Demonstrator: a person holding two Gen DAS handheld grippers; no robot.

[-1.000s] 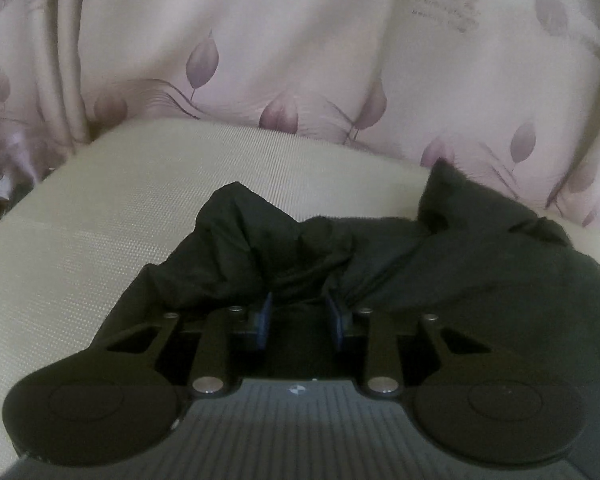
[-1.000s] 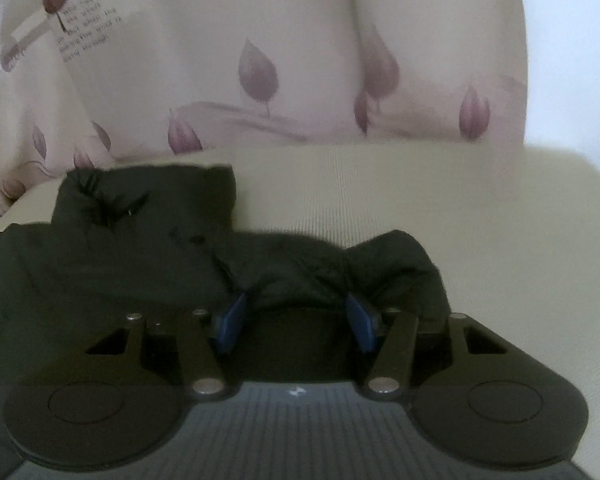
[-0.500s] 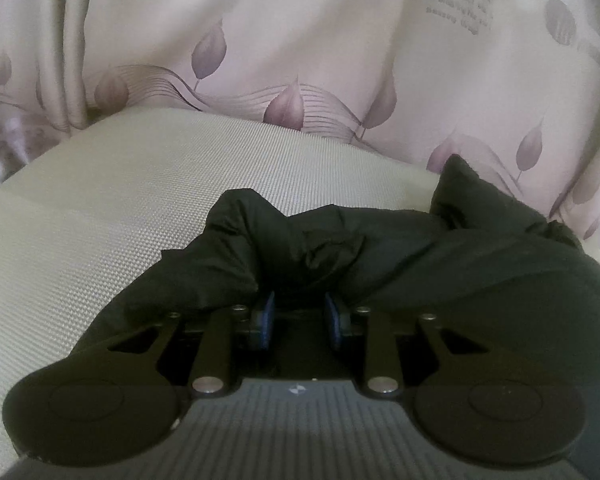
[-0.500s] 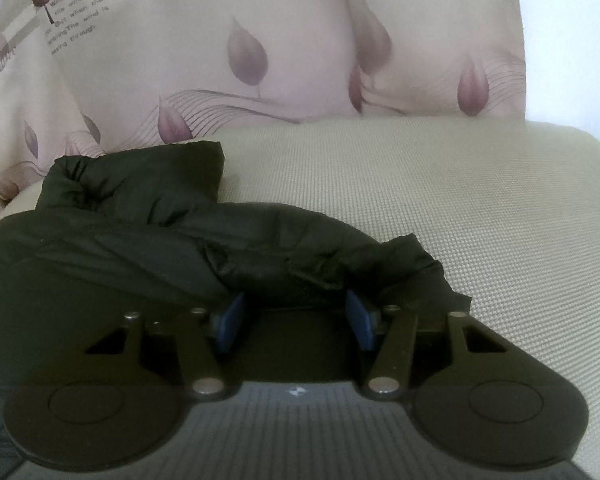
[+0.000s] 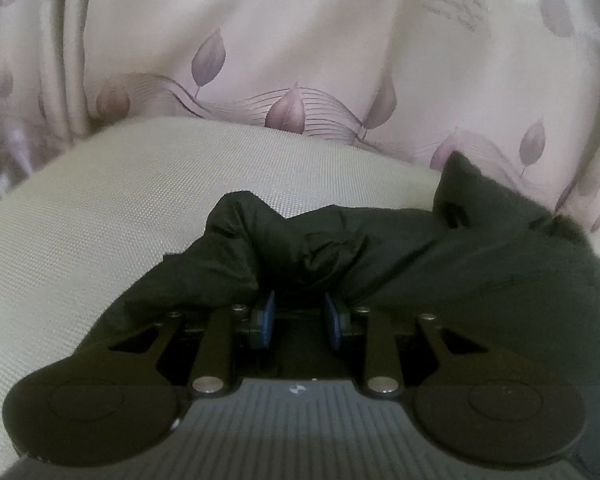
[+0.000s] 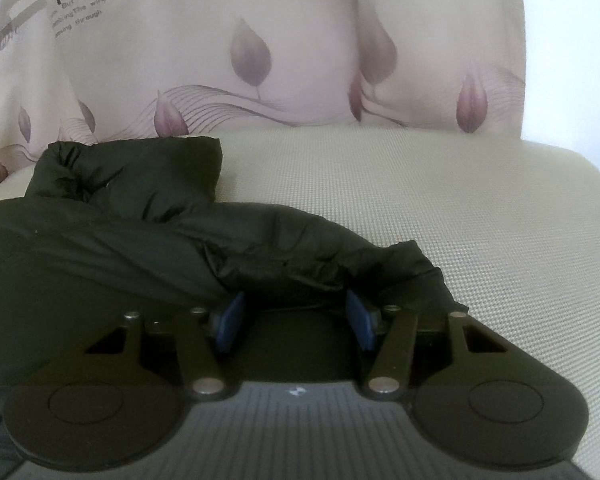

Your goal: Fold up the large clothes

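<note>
A large black garment [image 5: 440, 264] lies bunched on a beige woven surface [image 5: 112, 216]. In the left wrist view my left gripper [image 5: 299, 316] has its blue pads [image 5: 265, 320] close together on a bunched fold of the garment, which drapes over the fingertips. In the right wrist view the same black garment [image 6: 112, 240] spreads to the left, with a raised lump at the back left. My right gripper [image 6: 296, 316] has its blue pads [image 6: 230, 320] wider apart, with cloth bunched between and over them.
A pale curtain with purple leaf print [image 5: 292, 52] hangs right behind the surface in both views [image 6: 252, 52]. Bare beige surface lies left of the garment in the left view and right of it [image 6: 480, 220] in the right view.
Both grippers have moved forward over the surface with the garment's edge. The cloth ahead of them has bunched and shifted toward the curtain.
</note>
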